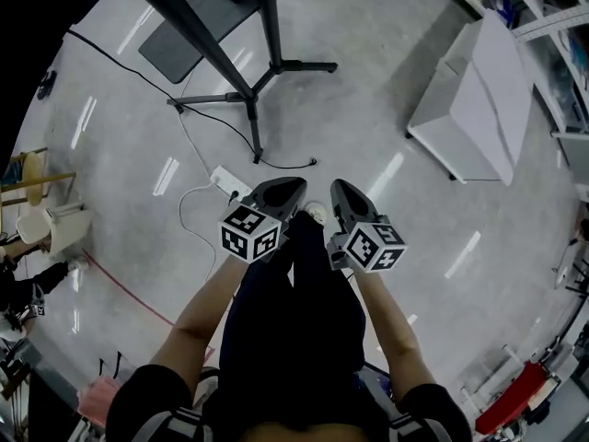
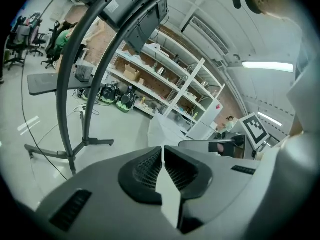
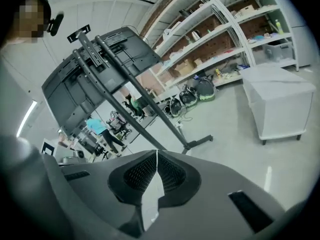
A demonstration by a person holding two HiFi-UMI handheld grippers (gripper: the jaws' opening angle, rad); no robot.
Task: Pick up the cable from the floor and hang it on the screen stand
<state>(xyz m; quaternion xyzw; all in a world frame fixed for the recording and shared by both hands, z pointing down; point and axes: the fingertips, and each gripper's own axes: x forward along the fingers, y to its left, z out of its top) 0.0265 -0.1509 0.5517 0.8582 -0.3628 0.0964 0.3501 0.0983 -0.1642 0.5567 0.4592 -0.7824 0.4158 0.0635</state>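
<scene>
claws side by side before me: my left claw [image 1: 296,187] and right claw [image 1: 342,190], each pressed together, empty. thin black cable [image 1: 285,166] lies on glossy grey floor [image 1: 386,109], at black metal screen stand [image 1: 270,26] foot.

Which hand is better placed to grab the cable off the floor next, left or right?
Probably the left. In the head view the left gripper appears next to the white power strip and its cable loop; the right gripper is farther away. Both are shut and empty.
</scene>
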